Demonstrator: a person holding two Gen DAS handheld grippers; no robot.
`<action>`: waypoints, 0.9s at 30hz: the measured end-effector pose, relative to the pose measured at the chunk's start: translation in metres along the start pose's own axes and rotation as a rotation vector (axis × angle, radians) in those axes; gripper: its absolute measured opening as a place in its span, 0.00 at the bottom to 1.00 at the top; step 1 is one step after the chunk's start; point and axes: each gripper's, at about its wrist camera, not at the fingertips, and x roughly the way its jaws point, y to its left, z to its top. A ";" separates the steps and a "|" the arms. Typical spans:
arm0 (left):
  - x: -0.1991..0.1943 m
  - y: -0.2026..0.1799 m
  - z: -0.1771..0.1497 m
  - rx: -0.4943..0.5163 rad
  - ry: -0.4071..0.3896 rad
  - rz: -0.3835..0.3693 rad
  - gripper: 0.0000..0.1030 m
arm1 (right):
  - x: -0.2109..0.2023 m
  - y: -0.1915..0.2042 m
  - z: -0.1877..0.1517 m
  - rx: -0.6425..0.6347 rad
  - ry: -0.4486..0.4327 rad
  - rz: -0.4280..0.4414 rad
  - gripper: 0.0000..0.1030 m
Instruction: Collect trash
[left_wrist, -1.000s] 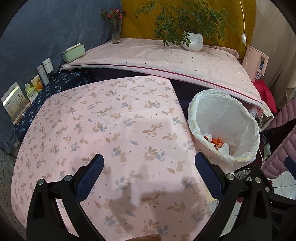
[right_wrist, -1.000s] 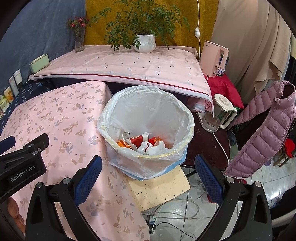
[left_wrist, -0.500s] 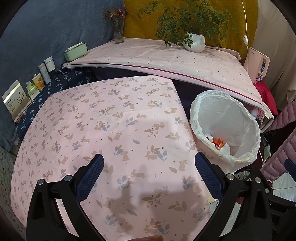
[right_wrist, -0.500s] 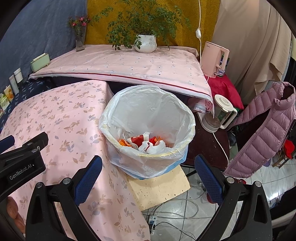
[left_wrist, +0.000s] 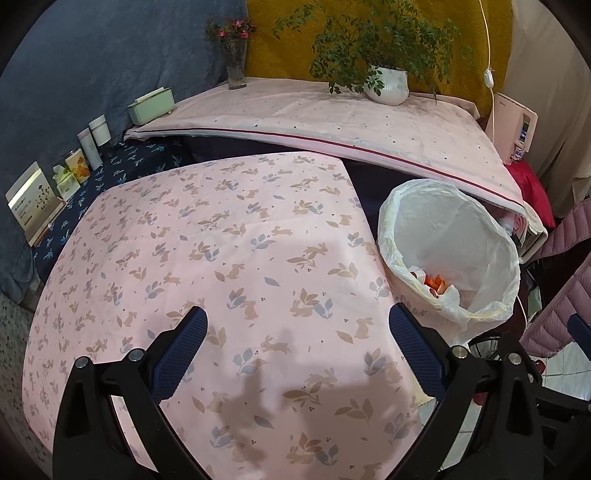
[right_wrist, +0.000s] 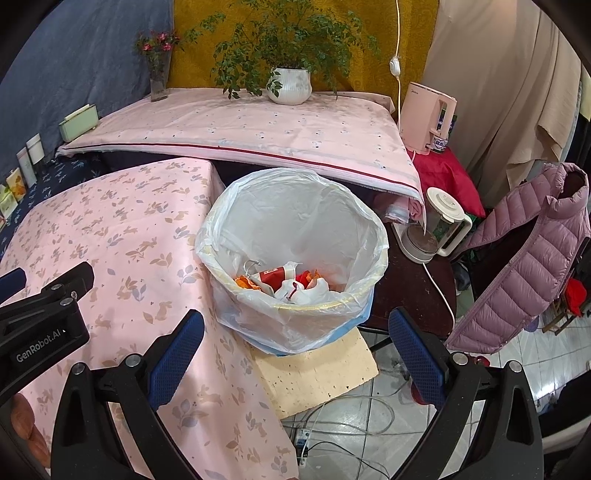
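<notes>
Your left gripper hangs over the tabletop with both fingers spread wide and nothing between them. Your right gripper hangs just short of the trash bin, fingers likewise released and empty.

Placement: in the right wrist view the bin sits at 12 o'clock from the right gripper, off the tabletop's right edge and on a pale yellow board above the tiled floor. From the left gripper it lies at 2 o'clock. My reading is that this puts its mouth near tabletop height, so a drop takes only a short sideways carry.

Task's thing: the trash lies at the bottom of the bin, inside a white liner bag folded out over the rim. Visible pieces: orange scraps, a red and white wrapper, crumpled white plastic, and a thin wire loop. They fill only the base.

The floral cloth shows no loose litter in either view. Judgement: collection looks finished or close to it. Items along the far left edge, including 2 white containers and small boxes, read as belongings, not trash.
</notes>
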 end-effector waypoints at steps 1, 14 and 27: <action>0.000 0.000 0.000 0.001 0.002 0.000 0.91 | 0.000 0.000 0.000 0.000 -0.001 -0.001 0.94; 0.002 -0.002 -0.002 0.011 0.004 0.001 0.91 | -0.001 -0.002 -0.001 0.000 0.000 -0.002 0.94; 0.002 -0.002 -0.002 0.012 0.005 0.001 0.91 | -0.001 -0.001 0.000 0.000 0.001 -0.002 0.94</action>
